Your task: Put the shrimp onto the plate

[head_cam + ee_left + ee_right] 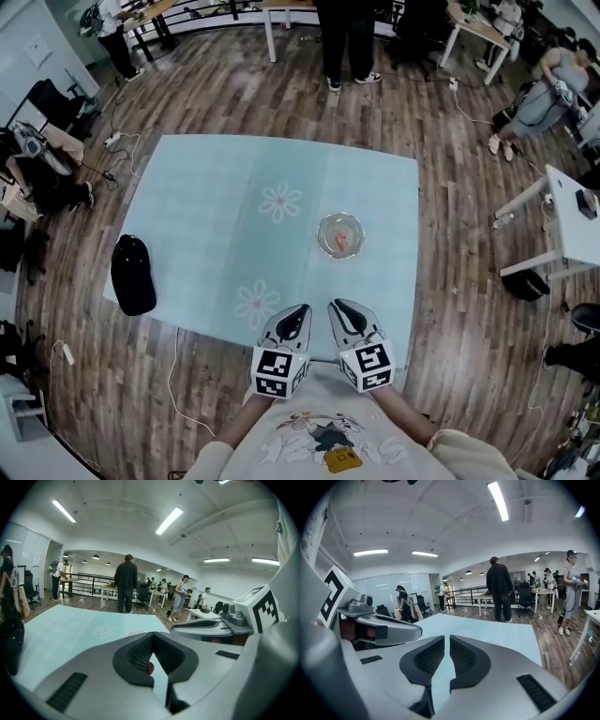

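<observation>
Left gripper (151, 638): jaws closed, tips touching, only a narrow wedge of gap behind them. Nothing held. A small red spot shows low in that gap; cannot tell what it is.

Right gripper (449, 638): jaws drawn together to a thin slit, pale cloth visible through it. Nothing held.

Both grippers sit side by side at the near edge of the surface (206, 187), close together but not touching, jaws pointing toward the far edge. Each is held in one of the person's hands, forearms coming in from below in the head view.

Shrimp (343, 240): orange, lying on the plate (324, 225). The plate is clear and round, on the right half of the surface, nearer the near edge than the far one, a little beyond the right gripper and apart from both.

Surface covered with a light blue cloth with two white flower prints, one near the centre (280, 202), one by the near edge (258, 303) just left of the left gripper.

Black cap (133, 274) lies at the near left corner, well apart from the plate.

A person in dark trousers (347, 37) stands on the wood floor beyond the far edge
</observation>
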{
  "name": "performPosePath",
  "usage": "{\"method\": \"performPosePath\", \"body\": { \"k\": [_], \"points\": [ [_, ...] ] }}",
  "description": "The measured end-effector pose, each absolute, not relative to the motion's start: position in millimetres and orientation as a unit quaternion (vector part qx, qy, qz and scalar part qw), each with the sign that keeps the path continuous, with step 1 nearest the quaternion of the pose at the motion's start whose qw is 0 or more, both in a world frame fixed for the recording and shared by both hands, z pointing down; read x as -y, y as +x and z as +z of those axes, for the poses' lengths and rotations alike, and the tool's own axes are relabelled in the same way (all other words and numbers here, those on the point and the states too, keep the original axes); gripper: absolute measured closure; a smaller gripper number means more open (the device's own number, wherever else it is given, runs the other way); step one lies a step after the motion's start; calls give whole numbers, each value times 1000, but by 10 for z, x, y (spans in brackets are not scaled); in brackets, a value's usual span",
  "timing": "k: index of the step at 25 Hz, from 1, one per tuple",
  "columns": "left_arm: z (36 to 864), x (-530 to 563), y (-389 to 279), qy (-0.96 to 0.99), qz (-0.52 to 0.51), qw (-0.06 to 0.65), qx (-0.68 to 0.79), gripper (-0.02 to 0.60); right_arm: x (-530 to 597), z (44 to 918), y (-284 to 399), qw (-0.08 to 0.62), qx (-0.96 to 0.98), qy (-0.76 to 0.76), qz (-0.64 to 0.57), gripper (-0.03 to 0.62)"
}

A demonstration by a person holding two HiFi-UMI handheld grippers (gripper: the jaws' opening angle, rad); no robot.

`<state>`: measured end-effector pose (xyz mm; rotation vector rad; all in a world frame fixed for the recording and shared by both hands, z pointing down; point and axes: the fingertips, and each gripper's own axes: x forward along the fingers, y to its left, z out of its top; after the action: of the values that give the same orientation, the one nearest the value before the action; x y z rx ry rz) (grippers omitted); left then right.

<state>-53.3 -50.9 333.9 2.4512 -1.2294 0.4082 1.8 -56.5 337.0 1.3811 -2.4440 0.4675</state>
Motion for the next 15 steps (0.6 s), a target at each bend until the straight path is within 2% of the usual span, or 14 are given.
{"method": "performPosePath", "body": {
  "k": [15],
  "points": [
    [3218, 274, -583, 893, 150, 165, 391, 574, 370, 3145, -150, 92, 837, 511, 174, 542]
  ]
}}
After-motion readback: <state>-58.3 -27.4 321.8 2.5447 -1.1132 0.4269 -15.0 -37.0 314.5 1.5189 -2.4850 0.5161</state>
